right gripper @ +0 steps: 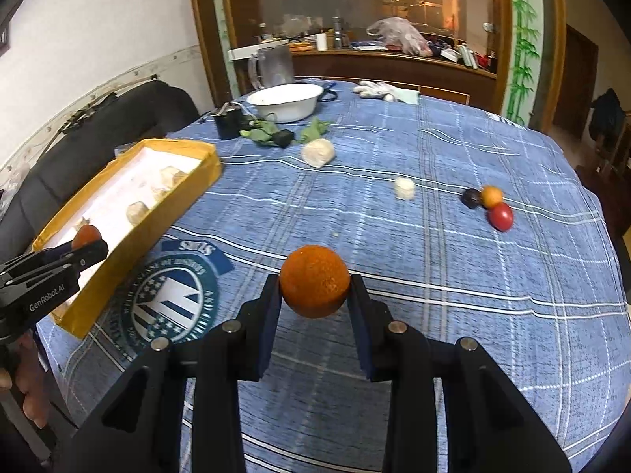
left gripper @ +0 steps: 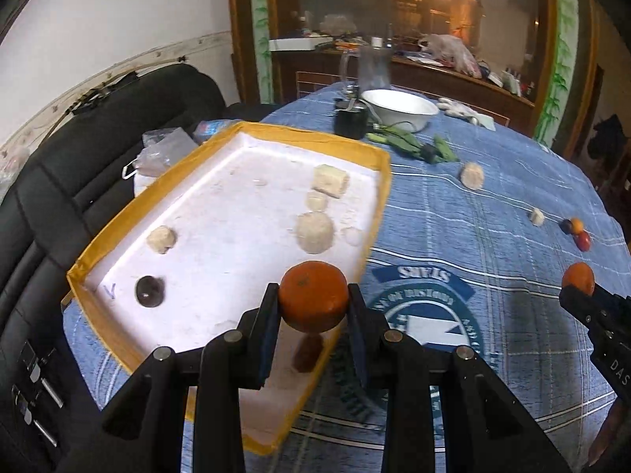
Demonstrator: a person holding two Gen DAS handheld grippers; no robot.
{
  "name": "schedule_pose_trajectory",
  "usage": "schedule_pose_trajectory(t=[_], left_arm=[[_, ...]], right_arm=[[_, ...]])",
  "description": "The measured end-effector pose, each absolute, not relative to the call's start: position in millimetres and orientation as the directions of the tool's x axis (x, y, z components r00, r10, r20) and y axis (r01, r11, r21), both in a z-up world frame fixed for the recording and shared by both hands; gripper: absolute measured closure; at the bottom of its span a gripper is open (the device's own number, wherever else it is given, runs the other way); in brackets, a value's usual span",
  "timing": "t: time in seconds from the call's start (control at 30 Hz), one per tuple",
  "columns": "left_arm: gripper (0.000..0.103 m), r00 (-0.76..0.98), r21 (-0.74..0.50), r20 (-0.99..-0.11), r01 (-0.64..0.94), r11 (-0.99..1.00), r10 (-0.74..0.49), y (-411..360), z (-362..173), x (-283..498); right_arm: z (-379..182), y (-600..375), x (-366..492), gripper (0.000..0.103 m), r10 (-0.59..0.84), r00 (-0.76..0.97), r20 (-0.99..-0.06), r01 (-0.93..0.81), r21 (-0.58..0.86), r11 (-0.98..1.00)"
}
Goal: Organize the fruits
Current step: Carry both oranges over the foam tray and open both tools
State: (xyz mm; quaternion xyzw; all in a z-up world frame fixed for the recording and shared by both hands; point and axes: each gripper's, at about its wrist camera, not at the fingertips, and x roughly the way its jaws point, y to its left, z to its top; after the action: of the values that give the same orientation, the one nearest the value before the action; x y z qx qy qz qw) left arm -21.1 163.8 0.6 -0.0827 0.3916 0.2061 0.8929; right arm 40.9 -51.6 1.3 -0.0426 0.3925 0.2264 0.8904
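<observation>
- The left gripper (left gripper: 313, 301) has its jaws clamped on an orange (left gripper: 313, 295), held above the near right rim of the yellow-edged tray (left gripper: 224, 134).
- The right gripper (right gripper: 314, 289) has its jaws clamped on a second orange (right gripper: 314, 280), held over the blue checked cloth of the bench (right gripper: 453, 276), well right of the tray.
- Already in the tray: a dark plum (left gripper: 150, 291) near its left corner and several pale lumps.
- Left out on the cloth: a cluster of three small fruits (right gripper: 489, 203), dark, yellow-orange and red, plus a large pale ball (right gripper: 318, 152) and a small pale piece (right gripper: 404, 188).
- Judging by this, the sorting is roughly half done: both oranges need setting down, then the cluster awaits.
</observation>
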Motion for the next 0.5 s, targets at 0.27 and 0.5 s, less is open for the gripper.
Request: schedule_pose_trajectory(t=[0.27, 0.5], left_arm=[[0.072, 0.578, 0.018, -0.739, -0.497, 0.868, 0.346, 197, 0, -25], [0.072, 0.549, 0.024, -0.744, -0.547, 0.836, 0.381, 224, -1, -23]], right_arm=[[8, -17, 39, 0.067, 0.414, 0.567, -0.712, -0.497, 0.105, 0.861], [14, 18, 41, 0.067, 0.457, 0.543, -0.705, -0.556, 0.106, 0.824]])
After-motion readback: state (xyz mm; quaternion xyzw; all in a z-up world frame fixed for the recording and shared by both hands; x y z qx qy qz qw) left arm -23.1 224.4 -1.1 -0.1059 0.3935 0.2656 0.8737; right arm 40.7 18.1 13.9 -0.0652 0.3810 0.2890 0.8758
